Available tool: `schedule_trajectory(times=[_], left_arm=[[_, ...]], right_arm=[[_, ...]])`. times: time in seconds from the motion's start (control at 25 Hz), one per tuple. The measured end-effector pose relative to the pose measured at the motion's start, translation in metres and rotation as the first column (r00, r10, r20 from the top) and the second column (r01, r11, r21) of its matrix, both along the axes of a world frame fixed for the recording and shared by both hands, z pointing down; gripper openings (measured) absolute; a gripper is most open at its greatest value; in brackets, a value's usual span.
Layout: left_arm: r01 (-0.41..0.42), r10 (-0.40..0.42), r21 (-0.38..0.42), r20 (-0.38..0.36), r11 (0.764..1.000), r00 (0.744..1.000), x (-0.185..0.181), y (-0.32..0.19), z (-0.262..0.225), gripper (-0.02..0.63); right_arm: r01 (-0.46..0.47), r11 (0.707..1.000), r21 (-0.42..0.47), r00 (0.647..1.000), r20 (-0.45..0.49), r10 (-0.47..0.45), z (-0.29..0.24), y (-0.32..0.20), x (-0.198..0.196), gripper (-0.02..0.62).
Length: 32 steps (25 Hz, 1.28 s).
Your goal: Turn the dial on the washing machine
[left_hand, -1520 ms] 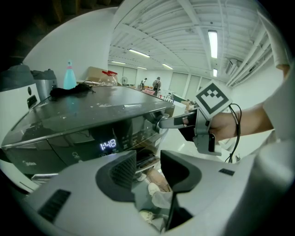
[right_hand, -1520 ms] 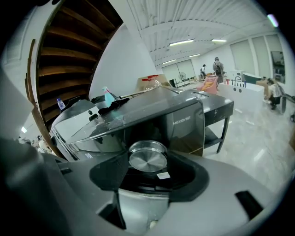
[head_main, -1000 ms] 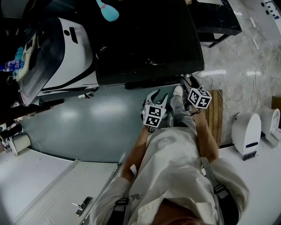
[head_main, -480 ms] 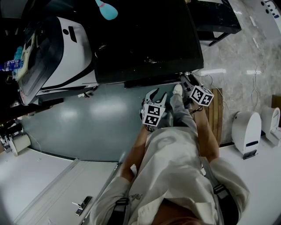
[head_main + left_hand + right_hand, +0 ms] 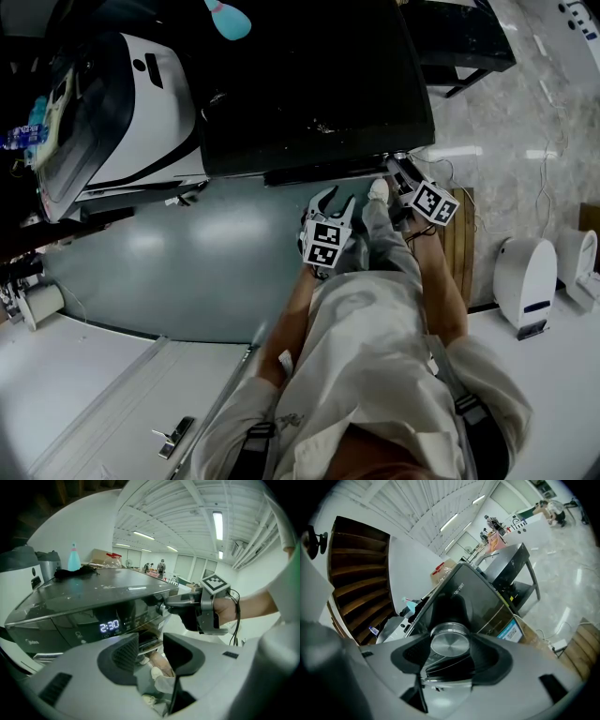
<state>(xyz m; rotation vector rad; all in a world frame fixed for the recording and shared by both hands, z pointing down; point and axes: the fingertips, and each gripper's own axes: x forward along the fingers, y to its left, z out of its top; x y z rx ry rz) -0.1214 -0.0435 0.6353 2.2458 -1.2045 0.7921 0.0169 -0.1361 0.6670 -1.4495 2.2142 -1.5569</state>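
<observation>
My right gripper (image 5: 451, 652) was closed partway on the dial (image 5: 450, 643), pads against its sides, at the right end of the washer's (image 5: 309, 84) front panel. That forearm reached forward. My left gripper (image 5: 150, 651) hovered just beside it, jaws apart, empty. The display (image 5: 108, 626) read 2:30.

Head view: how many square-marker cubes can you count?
2. One cube rides the left claw, held over the floor; the other rides the right claw at the washing machine. None looks hidden.

The grey floor (image 5: 187, 272) carries the dark washing machine (image 5: 309, 84) and a wooden pallet (image 5: 459, 248).
</observation>
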Motion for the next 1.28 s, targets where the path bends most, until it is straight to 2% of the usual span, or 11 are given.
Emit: schedule_trajectory(times=[0.52, 0.92, 1.28], left_arm=[[0.003, -0.003, 0.008, -0.008, 1.000, 1.000, 0.0015, -0.0032, -0.0005, 0.169], [0.001, -0.001, 0.004, -0.010, 1.000, 1.000, 0.0020, -0.0036, 0.0002, 0.169], [-0.002, 0.002, 0.009, -0.011, 1.000, 1.000, 0.0028, -0.0042, 0.0003, 0.169]], right_arm=[[-0.070, 0.997, -0.036, 0.982, 0.176, 0.075, 0.0015, -0.0002, 0.0014, 0.265], [-0.129, 0.989, -0.072, 0.940, 0.309, 0.145, 0.0040, 0.0005, 0.0029, 0.264], [-0.156, 0.982, -0.108, 0.901, 0.392, 0.186, 0.0044, 0.0012, 0.0041, 0.265]])
